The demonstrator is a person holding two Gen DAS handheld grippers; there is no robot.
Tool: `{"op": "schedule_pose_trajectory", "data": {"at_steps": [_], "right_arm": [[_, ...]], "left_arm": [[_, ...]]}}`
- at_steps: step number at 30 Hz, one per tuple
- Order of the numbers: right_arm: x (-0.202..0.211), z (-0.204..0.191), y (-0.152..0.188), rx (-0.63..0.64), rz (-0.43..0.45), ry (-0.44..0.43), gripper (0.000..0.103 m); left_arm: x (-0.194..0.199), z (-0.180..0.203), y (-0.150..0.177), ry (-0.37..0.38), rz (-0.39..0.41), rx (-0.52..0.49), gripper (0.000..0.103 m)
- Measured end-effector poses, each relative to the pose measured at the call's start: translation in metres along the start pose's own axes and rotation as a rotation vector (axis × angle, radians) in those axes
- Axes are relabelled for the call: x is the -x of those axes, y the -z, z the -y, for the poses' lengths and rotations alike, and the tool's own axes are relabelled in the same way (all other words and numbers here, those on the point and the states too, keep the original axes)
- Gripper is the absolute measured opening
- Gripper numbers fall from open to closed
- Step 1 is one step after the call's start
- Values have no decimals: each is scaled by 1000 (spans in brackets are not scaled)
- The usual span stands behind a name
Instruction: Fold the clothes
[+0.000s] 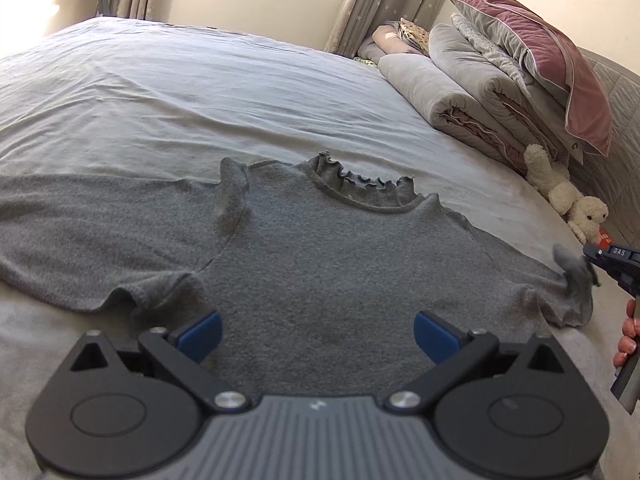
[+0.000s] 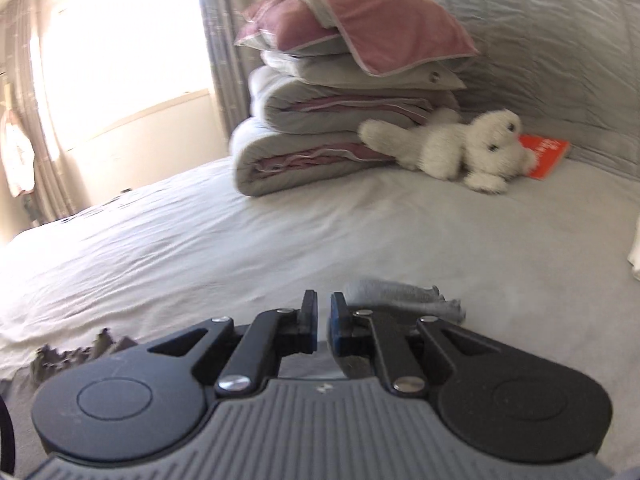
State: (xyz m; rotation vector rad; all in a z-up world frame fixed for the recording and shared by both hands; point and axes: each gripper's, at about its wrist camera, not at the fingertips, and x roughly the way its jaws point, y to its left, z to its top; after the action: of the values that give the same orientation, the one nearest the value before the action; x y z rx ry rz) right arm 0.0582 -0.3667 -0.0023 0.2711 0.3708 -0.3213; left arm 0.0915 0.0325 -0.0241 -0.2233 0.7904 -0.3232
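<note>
Garment: a grey knit top [image 1: 320, 248] with a ruffled collar [image 1: 360, 178] lies spread flat, front up, on the bed [image 1: 200, 92], near the bed's near edge, collar toward the far side.
Left sleeve: stretched out flat along the sheet toward the bed's left edge [image 1: 80, 232].
Right sleeve: short, its cuff end [image 1: 576, 272] bunched and lifted slightly off the sheet; in the right wrist view the same grey cloth [image 2: 400, 292] shows just past the right finger.
Left gripper: the left gripper [image 1: 318, 332] hovers over the lower part of the top, blue pads [image 1: 200, 330] spread wide, nothing between them; released.
Right gripper: the right gripper [image 2: 324, 312] is at the right sleeve cuff; its jaws are nearly together, only a narrow slit showing. In the left wrist view its tip [image 1: 592, 256] meets the bunched cuff, so it appears clenched on the sleeve cloth, though its own camera does not show cloth inside the slit.
Hand: a person's fingers [image 1: 626, 336] wrap the right gripper's handle at the bed's right side.
Bedding: a stack of folded quilts [image 2: 320, 136] topped by a pink pillow [image 2: 360, 28] sits at the head of the bed, well apart from the top.
Toy: a white plush animal [image 2: 452, 148] lies against the stack, its head on an orange book [image 2: 544, 154].
Background: curtains [image 1: 360, 4] frame a bright window behind the bed.
</note>
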Motion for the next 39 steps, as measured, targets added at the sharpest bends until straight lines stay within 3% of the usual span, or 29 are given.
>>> {"op": "schedule_pose_trajectory", "data": {"at_steps": [4, 9, 14, 16, 17, 19, 21, 23, 27, 30, 36, 37, 39], "right_arm": [[18, -51, 5, 168, 21, -185, 9], [36, -109, 33, 388, -2, -383, 8], [45, -141, 62, 566, -70, -503, 8], [40, -141, 61, 559, -88, -474, 8], [36, -136, 57, 542, -95, -450, 14], [24, -120, 44, 480, -104, -378, 26], [15, -96, 31, 405, -96, -279, 56], [6, -71, 22, 339, -86, -175, 59], [-11, -23, 12, 208, -92, 18, 59], [-18, 0, 16, 134, -120, 115, 59], [-38, 22, 22, -24, -161, 88, 57], [-37, 21, 21, -32, -154, 73, 53], [-39, 22, 25, -25, -138, 39, 15]], "left_arm": [[-7, 7, -8, 98, -44, 41, 102], [-12, 5, -9, 268, -66, 181, 98], [-17, 5, -6, 281, -62, 222, 95], [-20, 7, -6, 273, -68, 225, 95], [-21, 8, -6, 266, -68, 221, 95], [-22, 10, -6, 241, -65, 207, 95], [-24, 13, -6, 218, -68, 200, 96], [-26, 13, -6, 211, -73, 200, 96], [-26, 19, -6, 202, -79, 190, 96], [-27, 23, -6, 198, -85, 180, 96], [-31, 28, -7, 187, -99, 166, 96], [-31, 29, -7, 187, -101, 163, 96], [-31, 30, -8, 192, -104, 155, 96]]}}
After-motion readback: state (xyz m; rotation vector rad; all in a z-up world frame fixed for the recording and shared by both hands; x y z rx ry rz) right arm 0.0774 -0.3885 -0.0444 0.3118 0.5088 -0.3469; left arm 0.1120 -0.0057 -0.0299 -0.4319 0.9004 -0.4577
